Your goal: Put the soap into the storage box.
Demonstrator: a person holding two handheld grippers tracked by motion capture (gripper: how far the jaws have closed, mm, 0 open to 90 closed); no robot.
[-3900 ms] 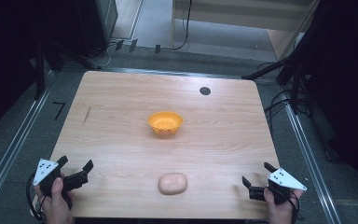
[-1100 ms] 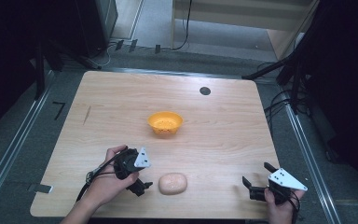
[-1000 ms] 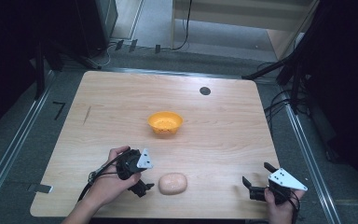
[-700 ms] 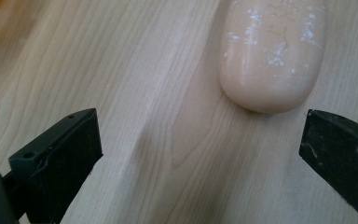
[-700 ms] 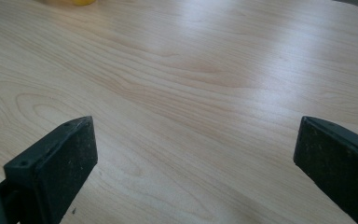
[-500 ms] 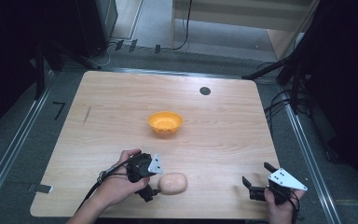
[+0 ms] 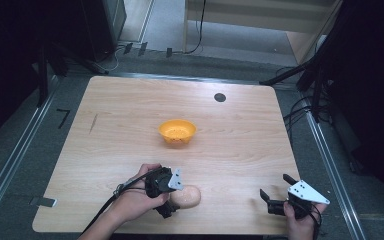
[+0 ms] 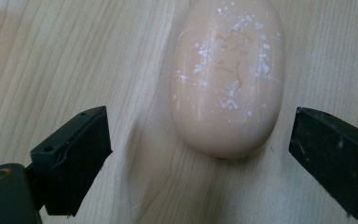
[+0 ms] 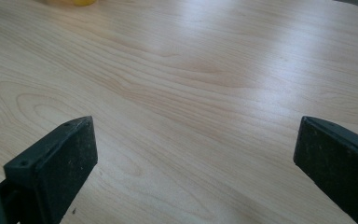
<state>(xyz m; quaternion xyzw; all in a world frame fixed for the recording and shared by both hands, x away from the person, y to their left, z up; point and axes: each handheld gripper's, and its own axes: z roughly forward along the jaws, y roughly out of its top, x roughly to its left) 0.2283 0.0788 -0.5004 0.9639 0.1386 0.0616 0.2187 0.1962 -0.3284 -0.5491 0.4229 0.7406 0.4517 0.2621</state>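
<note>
Soap [image 8: 227,79], a pale oval bar, lies flat on the tabletop [image 7: 130,125] near its front edge, with an orange bowl [image 7: 177,131] farther back. Left tool [image 8: 200,154] hovers just short of the bar, jaws spread wide to either side of its near end. Likely a grasp comes next: advance until the jaws flank the bar's middle, then close squarely, since it looks slippery. Right tool [image 7: 279,201] rests at the near right, jaws spread, empty.
</note>
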